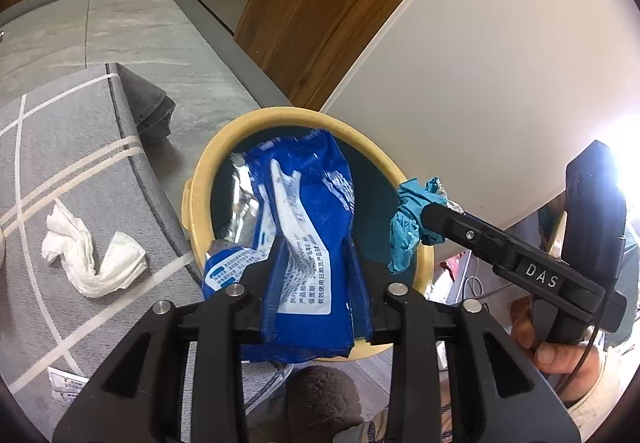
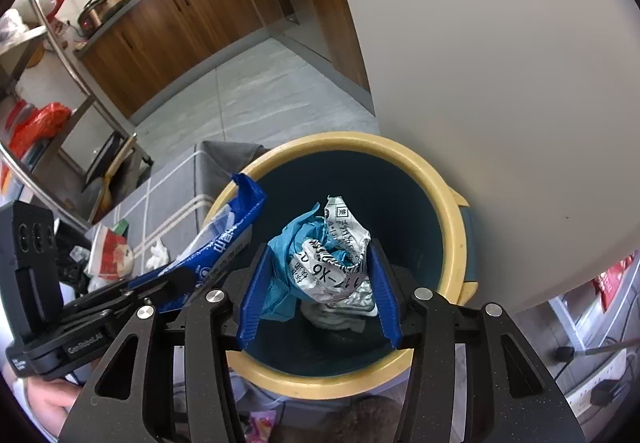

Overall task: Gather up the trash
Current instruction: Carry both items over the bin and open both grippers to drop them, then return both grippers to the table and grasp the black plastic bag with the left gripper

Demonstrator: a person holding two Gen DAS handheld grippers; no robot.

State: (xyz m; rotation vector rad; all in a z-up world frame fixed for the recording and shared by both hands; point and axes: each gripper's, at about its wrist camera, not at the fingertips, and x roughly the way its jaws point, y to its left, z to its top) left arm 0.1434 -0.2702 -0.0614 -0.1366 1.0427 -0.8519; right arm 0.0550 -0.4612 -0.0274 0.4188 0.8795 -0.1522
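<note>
A round bin with a cream rim [image 1: 208, 163] [image 2: 448, 203] and dark teal inside stands on the floor. My left gripper [image 1: 316, 283] is shut on a blue plastic package [image 1: 312, 211] and holds it over the bin's mouth; the package also shows in the right wrist view [image 2: 224, 243]. My right gripper [image 2: 320, 283] is shut on a crumpled teal and silver wrapper [image 2: 324, 255], held above the bin's opening; it shows in the left wrist view [image 1: 412, 219] over the bin's right rim.
A crumpled white tissue [image 1: 88, 255] lies on the grey striped rug [image 1: 60, 147]. A small printed packet [image 1: 66, 389] lies near the rug's front. A white cabinet side [image 1: 480, 83] stands right behind the bin. More litter [image 2: 112, 251] lies on the rug.
</note>
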